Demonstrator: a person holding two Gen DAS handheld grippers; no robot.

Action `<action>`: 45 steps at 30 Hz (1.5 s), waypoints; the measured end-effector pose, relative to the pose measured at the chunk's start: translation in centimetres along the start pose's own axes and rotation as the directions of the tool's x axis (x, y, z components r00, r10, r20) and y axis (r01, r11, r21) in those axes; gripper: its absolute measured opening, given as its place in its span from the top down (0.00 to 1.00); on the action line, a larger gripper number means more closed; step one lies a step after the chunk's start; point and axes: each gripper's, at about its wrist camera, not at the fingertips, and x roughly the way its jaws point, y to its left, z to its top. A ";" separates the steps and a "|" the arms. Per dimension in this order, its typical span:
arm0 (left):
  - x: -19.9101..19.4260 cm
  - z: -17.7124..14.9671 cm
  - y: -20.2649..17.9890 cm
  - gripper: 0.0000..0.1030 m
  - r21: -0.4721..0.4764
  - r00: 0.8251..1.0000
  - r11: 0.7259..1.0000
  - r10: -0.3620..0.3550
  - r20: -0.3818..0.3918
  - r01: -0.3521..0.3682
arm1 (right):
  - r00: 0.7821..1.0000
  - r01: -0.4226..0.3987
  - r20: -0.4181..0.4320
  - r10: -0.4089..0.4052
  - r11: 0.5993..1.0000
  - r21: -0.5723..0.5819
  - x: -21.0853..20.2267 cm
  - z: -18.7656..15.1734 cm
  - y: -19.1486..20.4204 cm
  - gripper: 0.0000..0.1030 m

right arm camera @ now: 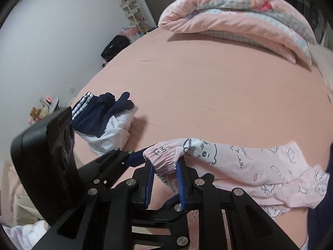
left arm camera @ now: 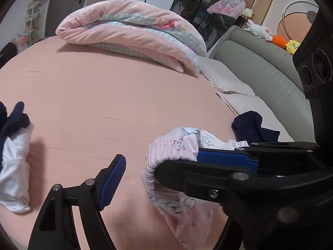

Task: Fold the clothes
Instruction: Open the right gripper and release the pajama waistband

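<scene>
Pink pants with a cartoon print (right arm camera: pixel 260 166) lie on the pink bed sheet (left arm camera: pixel 104 93). My right gripper (right arm camera: pixel 165 164) is shut on their gathered waistband (right arm camera: pixel 164 160) and holds it just above the sheet. In the left wrist view the right gripper (left arm camera: pixel 179 160) reaches in from the right, with the waistband (left arm camera: pixel 172 148) draped over its tips. My left gripper (left arm camera: pixel 166 179) stands open around that spot. Its left finger (left arm camera: pixel 112 181) is clear of the cloth, and its other finger is hidden under the right gripper. Its upper finger (right arm camera: pixel 135 158) ends beside the waistband.
A crumpled navy and white pile of clothes (right arm camera: pixel 104 120) lies near the bed's left edge. A navy garment (left arm camera: pixel 254 125) sits by the pillows (left arm camera: pixel 229 79). A folded pink quilt (left arm camera: pixel 129 35) fills the far side, and a grey headboard (left arm camera: pixel 260 73) runs along the right.
</scene>
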 end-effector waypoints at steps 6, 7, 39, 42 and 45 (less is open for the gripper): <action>0.9 -0.4 -1.3 0.45 0.005 0.999 1.000 -0.024 -0.030 0.025 | 1.000 -0.018 0.003 0.018 0.998 0.064 -0.6 -0.8 -1.9 0.81; 1.1 -0.4 -1.4 0.53 0.000 0.999 1.000 -0.027 -0.037 0.027 | 1.000 -0.015 0.005 0.015 0.997 0.076 -0.7 -0.8 -2.2 0.81; 2.6 -0.9 -0.9 0.77 0.029 0.988 0.993 0.113 -0.107 -0.110 | 0.992 0.109 0.023 -0.124 0.935 0.337 -3.4 -5.7 -12.7 0.48; 2.9 -1.0 -0.8 0.77 0.041 0.984 0.991 0.135 -0.117 -0.131 | 0.985 0.157 0.007 -0.170 0.924 0.350 -3.3 -6.2 -13.8 0.48; 3.1 -1.2 -0.5 0.77 0.044 0.980 0.988 0.152 -0.129 -0.147 | 0.973 0.222 -0.027 -0.227 0.908 0.355 -2.9 -6.7 -14.8 0.48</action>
